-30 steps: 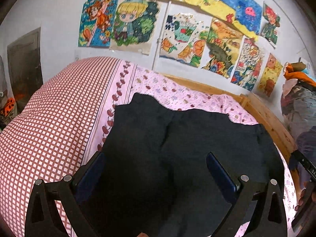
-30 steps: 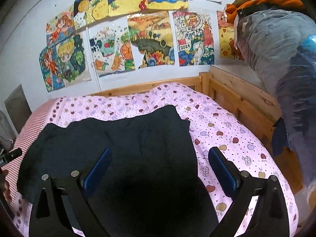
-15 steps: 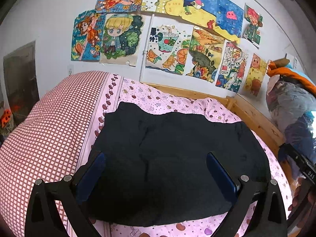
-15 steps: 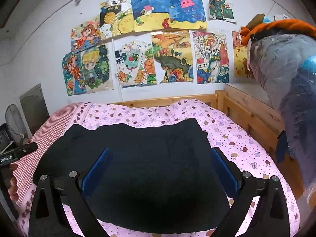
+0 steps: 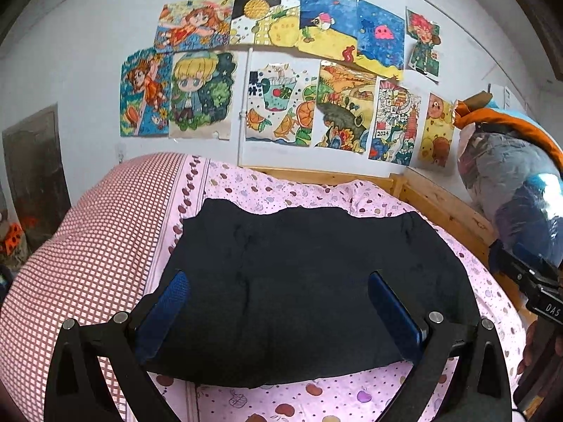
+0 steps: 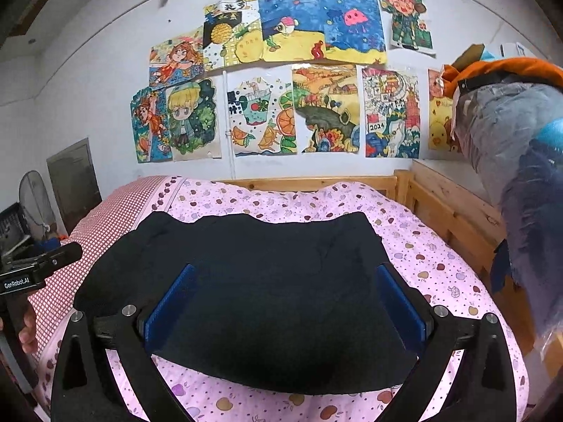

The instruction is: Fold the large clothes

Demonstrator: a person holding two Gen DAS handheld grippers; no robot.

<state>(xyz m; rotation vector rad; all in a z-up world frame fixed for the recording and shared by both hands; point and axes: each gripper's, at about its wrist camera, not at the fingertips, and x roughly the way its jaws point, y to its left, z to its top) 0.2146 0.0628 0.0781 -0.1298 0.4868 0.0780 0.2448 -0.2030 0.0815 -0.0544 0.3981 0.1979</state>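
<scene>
A black garment (image 5: pixel 309 281) (image 6: pixel 267 292) lies folded flat as a wide rectangle on the pink apple-print bedsheet (image 5: pixel 316 193) (image 6: pixel 422 246). My left gripper (image 5: pixel 278 302) hovers open above its near half, blue pads wide apart, nothing between them. My right gripper (image 6: pixel 281 295) is open too, held above the same garment with empty fingers. Each gripper's body shows at the edge of the other's view, held by a hand.
A red-checked blanket (image 5: pixel 81 246) covers the bed's left side. A wooden bed frame (image 6: pixel 454 211) runs along the back and right. A pile of bagged clothes (image 6: pixel 520 161) rises at right. Drawings (image 5: pixel 281 88) cover the wall. A fan (image 6: pixel 33 197) stands far left.
Both grippers have pulled back and risen from the garment. Its near edge, hidden a second ago, now shows with pink sheet in front of it.
</scene>
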